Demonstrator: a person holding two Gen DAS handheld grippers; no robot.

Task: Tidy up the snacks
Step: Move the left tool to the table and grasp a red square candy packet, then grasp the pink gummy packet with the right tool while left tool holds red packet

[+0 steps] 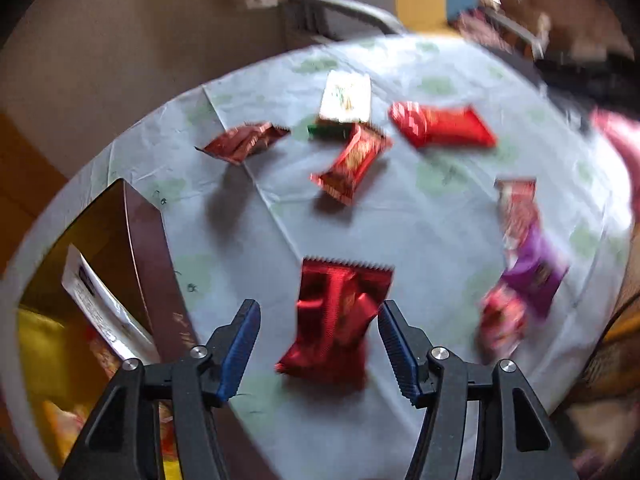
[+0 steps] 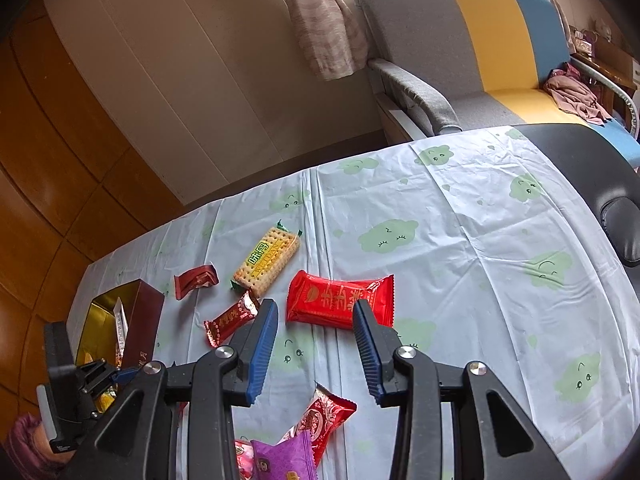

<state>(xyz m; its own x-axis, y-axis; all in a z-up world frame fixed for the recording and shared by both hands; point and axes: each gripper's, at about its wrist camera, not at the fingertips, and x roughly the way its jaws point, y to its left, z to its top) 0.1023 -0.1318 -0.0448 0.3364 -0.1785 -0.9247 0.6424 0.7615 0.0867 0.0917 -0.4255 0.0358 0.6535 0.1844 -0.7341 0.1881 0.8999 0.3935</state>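
Note:
Several snack packets lie on a round table with a pale blue cloth [image 2: 460,240]. In the blurred left wrist view my left gripper [image 1: 318,316] is open above a shiny red packet [image 1: 336,316] that lies between its fingers. A dark red box [image 1: 144,248] with a gold inside stands at the left and holds packets. In the right wrist view my right gripper [image 2: 316,312] is open and empty, just before a big red packet [image 2: 340,300]. A cracker pack [image 2: 266,260], two small red packets [image 2: 230,320] [image 2: 196,280] and the box [image 2: 132,320] lie to the left. My left gripper [image 2: 120,376] shows there by the box.
A purple packet [image 2: 280,458] and a red patterned one [image 2: 324,420] lie under my right gripper. A grey, yellow and blue armchair [image 2: 460,48] stands behind the table. A black chair back [image 2: 600,176] is at the right edge. The floor is wood.

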